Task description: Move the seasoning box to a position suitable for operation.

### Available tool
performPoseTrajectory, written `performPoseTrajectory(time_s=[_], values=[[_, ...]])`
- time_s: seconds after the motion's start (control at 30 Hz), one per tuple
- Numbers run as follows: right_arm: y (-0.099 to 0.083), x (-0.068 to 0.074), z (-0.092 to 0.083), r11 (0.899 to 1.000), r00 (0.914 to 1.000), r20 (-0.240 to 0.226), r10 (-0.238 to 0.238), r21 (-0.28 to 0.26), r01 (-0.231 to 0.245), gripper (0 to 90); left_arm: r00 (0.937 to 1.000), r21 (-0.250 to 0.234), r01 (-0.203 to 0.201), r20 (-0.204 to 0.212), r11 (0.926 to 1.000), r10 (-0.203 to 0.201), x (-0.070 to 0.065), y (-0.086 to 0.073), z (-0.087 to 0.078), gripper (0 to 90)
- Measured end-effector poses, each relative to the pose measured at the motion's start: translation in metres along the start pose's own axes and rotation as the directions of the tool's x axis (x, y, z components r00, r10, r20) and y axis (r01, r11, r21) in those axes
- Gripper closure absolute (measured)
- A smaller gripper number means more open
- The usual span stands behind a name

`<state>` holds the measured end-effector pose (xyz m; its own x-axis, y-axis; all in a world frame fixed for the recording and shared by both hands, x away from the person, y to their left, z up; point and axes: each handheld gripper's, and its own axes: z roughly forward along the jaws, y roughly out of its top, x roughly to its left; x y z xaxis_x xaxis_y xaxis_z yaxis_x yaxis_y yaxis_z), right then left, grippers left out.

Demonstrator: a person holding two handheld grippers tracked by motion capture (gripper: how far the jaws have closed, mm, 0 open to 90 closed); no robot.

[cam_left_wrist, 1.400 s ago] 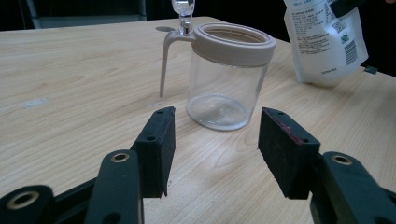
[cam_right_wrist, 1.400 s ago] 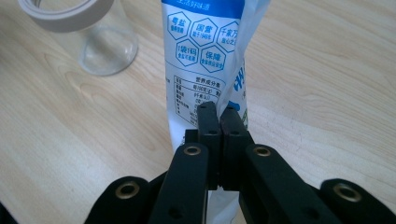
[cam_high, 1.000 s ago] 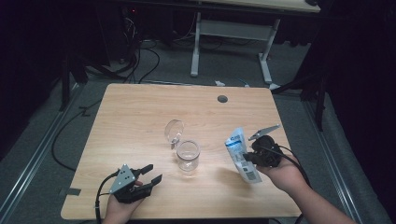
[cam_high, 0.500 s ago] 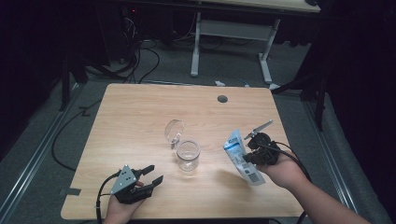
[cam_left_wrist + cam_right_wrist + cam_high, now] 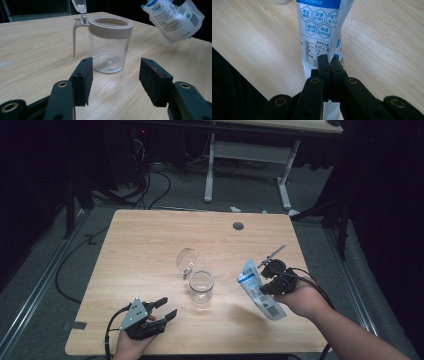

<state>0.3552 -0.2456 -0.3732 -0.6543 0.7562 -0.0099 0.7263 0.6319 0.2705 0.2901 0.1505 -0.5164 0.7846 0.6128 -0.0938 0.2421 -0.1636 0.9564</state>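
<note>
Two grippers over a wooden table [image 5: 150, 240], noted left to right.

Left gripper [image 5: 161, 308] low at the near left edge of the table, held in a hand, jaws spread apart, nothing between them. Seen along its own jaws [image 5: 115, 75]: aimed at the glass jar [image 5: 110, 45], with bare tabletop between pads and jar, not touching.

Glass jar [image 5: 201, 286] upright near the middle of the table, empty, beige collar round the mouth, hinged clear lid [image 5: 186, 261] flipped open and standing behind it on the far-left side.

White-and-blue pouch [image 5: 260, 290] to the right of the jar, tilted, top end leaning toward the jar, lifted clear of the table and apart from the jar.

Right gripper [image 5: 270, 287] at the near right, hand behind it, cable trailing off right. Jaws clenched on the pouch [image 5: 319, 32]; pads pinched together on the printed film at its lower part [image 5: 329, 66].
</note>
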Motion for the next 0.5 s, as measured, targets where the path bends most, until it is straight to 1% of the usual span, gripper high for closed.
performPoseTrajectory(time_s=[0.07,0.13,0.23,0.27,0.33,0.4,0.43,0.5], values=[[0.0001,0.0010,0.0008,1.000,1.0000,-0.002,0.009,0.012,-0.009,89.8,1.0000,-0.001,-0.003,-0.002,1.0000,0.003,0.0001,0.0000,-0.0003,45.1],[0.0005,0.0010,0.0017,1.000,1.0000,-0.004,0.007,0.015,-0.007,89.8,1.0000,-0.003,0.002,-0.001,1.0000,-0.002,0.0007,-0.0002,-0.0005,44.9],[0.0010,0.0017,0.0032,1.000,1.0000,-0.003,0.000,0.014,0.001,89.8,1.0000,-0.004,-0.002,-0.003,1.0000,0.002,-0.0001,-0.0004,0.0000,44.3],[0.0010,0.0021,0.0034,1.000,0.9999,-0.004,0.010,0.016,-0.010,89.8,1.0000,-0.005,-0.003,-0.003,1.0000,0.003,-0.0004,-0.0006,0.0003,43.9],[0.0011,0.0020,0.0045,1.000,1.0000,-0.004,0.001,0.014,-0.001,89.8,1.0000,-0.002,-0.005,-0.001,1.0000,0.005,-0.0014,-0.0009,0.0013,43.1],[0.0010,0.0023,0.0058,1.000,0.9999,-0.011,0.008,0.019,-0.008,89.8,1.0000,-0.001,-0.005,0.005,1.0000,0.005,-0.0032,-0.0009,0.0024,42.6],[0.0011,0.0024,0.0065,1.000,0.9999,-0.012,0.004,0.021,-0.003,89.8,0.9999,-0.002,-0.011,0.008,0.9999,0.011,-0.0049,-0.0008,0.0032,42.5],[0.0026,0.0033,0.0079,0.999,0.9999,-0.010,0.005,0.038,-0.004,89.8,0.9998,-0.002,-0.015,0.010,0.9999,0.015,-0.0068,-0.0006,0.0041,42.3]])
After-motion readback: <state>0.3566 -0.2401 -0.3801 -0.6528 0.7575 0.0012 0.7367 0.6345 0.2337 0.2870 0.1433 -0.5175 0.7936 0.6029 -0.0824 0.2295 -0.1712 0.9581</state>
